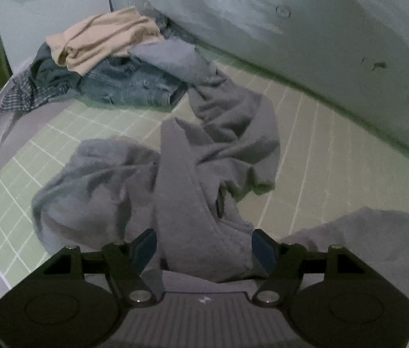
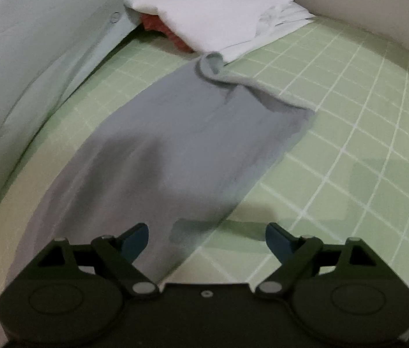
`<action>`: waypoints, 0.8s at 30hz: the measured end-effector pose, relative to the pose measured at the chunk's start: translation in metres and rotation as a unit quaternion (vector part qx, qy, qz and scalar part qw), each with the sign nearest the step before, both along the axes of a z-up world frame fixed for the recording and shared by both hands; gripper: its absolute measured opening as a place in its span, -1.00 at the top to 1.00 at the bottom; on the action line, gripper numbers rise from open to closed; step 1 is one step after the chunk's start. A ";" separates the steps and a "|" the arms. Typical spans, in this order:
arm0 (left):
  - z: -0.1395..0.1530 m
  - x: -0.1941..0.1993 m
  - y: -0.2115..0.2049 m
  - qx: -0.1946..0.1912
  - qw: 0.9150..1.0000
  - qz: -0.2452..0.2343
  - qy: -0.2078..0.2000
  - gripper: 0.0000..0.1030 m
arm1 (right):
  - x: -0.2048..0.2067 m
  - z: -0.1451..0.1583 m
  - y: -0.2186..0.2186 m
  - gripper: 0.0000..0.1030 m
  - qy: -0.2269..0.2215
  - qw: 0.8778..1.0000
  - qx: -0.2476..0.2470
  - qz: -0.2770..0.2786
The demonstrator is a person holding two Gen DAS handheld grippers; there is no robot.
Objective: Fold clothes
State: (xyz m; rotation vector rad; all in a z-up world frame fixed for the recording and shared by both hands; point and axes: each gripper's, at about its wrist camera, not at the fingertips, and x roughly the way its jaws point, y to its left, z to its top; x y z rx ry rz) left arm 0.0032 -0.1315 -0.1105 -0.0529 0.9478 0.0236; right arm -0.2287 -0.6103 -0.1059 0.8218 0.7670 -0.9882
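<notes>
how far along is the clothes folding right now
Done: a folded white garment lies at the green grid mat's far end. In hand: nothing; the left gripper and right gripper are open over the crumpled grey garment. Left: that, plus the beige top and jeans.

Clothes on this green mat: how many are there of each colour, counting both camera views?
Grey: 1, the garment being folded
Beige: 1, a top
Blue denim: 1, jeans
Checked: 1, a shirt
White: 1, folded cloth
Red: 1, a piece under the white
Total: 6
</notes>
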 end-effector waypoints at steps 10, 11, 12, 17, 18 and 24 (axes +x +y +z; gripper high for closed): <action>-0.008 0.009 0.014 -0.020 0.999 0.045 0.014 0.91 | 0.002 0.001 -0.010 0.99 0.034 0.992 -0.053 0.106; -0.006 0.007 0.018 -0.021 0.999 0.048 0.011 0.91 | -0.003 0.004 -0.010 0.99 0.029 0.993 -0.056 0.105; -0.001 0.003 0.023 -0.020 0.999 0.047 0.005 0.91 | -0.009 0.007 -0.008 0.99 0.027 0.993 -0.062 0.102; 0.030 -0.021 0.052 -0.005 0.999 0.048 -0.023 0.92 | -0.051 0.051 0.016 0.99 0.021 0.988 -0.114 0.097; 0.037 -0.025 0.058 -0.004 0.998 0.049 -0.030 0.92 | -0.060 0.061 0.022 0.99 0.021 0.987 -0.128 0.098; 0.089 0.005 0.044 0.009 0.994 0.022 -0.111 0.92 | -0.057 0.113 0.033 1.00 -0.010 0.982 -0.152 0.107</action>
